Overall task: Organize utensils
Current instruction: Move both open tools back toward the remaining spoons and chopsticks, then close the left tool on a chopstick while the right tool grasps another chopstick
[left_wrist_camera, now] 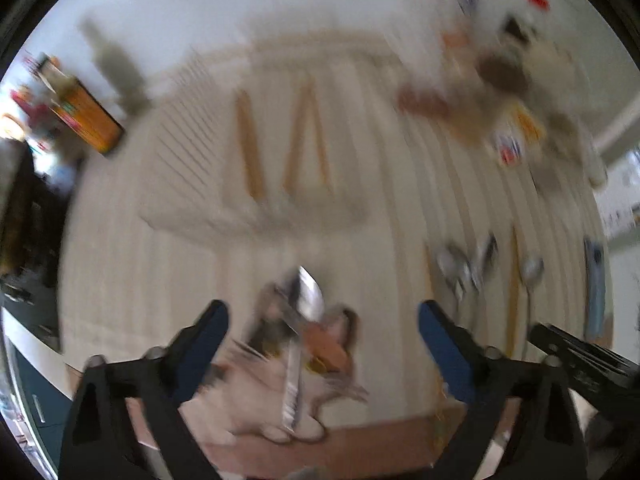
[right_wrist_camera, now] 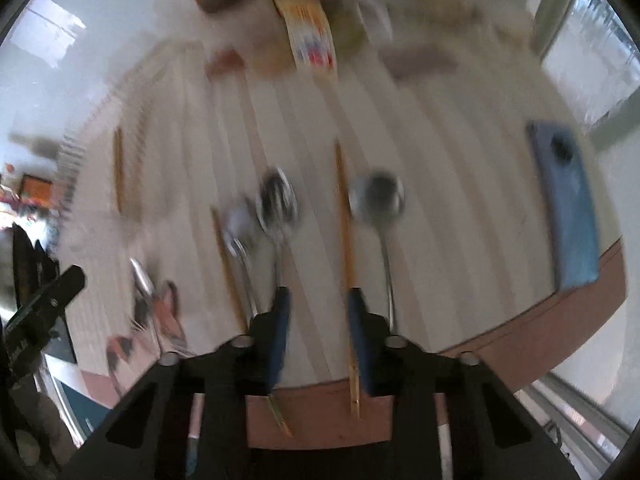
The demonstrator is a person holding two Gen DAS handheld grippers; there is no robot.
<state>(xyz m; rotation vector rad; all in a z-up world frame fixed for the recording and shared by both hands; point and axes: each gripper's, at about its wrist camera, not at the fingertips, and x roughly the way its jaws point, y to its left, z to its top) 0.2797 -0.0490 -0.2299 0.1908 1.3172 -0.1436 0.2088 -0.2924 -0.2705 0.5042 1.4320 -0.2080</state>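
Observation:
Everything is blurred by motion. My left gripper (left_wrist_camera: 322, 312) stands open above a metal spoon (left_wrist_camera: 310, 296), which lies on a patterned cloth (left_wrist_camera: 328, 344) near the table's front edge; the pads do not touch it. Beyond is a pale tray (left_wrist_camera: 256, 212) holding three wooden chopsticks (left_wrist_camera: 248, 148). My right gripper (right_wrist_camera: 319, 300) points down at the mat with a narrow gap between its fingers and nothing clamped. A loose chopstick (right_wrist_camera: 344, 220) lies on the mat beside its right finger. Three spoons (right_wrist_camera: 278, 200) and another chopstick (right_wrist_camera: 228, 260) lie just ahead.
A striped cream mat (left_wrist_camera: 160, 260) covers the brown table (right_wrist_camera: 520, 332). A blue flat object (right_wrist_camera: 568, 200) lies at the mat's right edge. Packets and boxes (left_wrist_camera: 500, 92) crowd the far right. An orange box (left_wrist_camera: 88, 120) stands far left.

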